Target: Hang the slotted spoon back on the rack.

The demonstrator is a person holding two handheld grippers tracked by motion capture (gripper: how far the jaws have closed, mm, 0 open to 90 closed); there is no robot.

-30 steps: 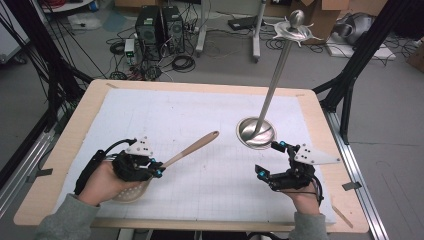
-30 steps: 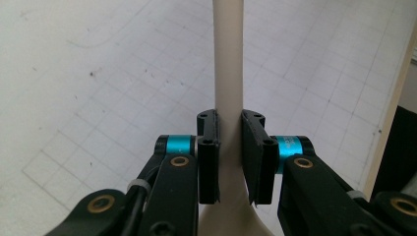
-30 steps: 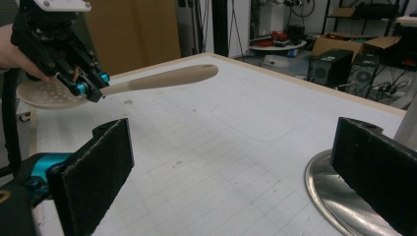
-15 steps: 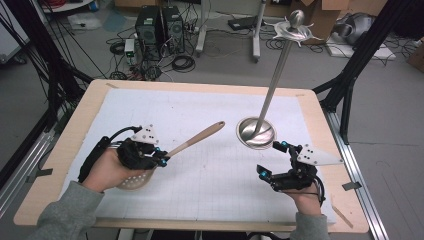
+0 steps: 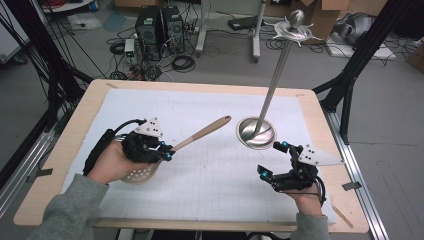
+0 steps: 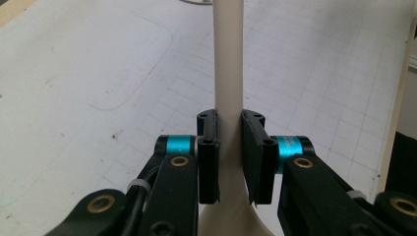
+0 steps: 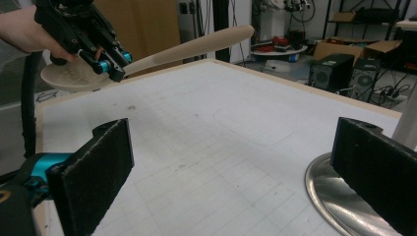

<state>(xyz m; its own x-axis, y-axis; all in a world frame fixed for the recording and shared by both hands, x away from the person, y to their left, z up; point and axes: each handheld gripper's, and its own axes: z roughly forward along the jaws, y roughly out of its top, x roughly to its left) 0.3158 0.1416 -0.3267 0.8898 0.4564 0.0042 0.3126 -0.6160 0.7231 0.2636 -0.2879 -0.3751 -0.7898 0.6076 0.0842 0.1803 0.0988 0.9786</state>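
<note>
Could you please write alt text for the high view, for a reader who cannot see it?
The left claw is shut on the handle of a wooden slotted spoon, lifted over a white gridded mat. The right claw is open beside the round base of a tall metal stand.
</note>
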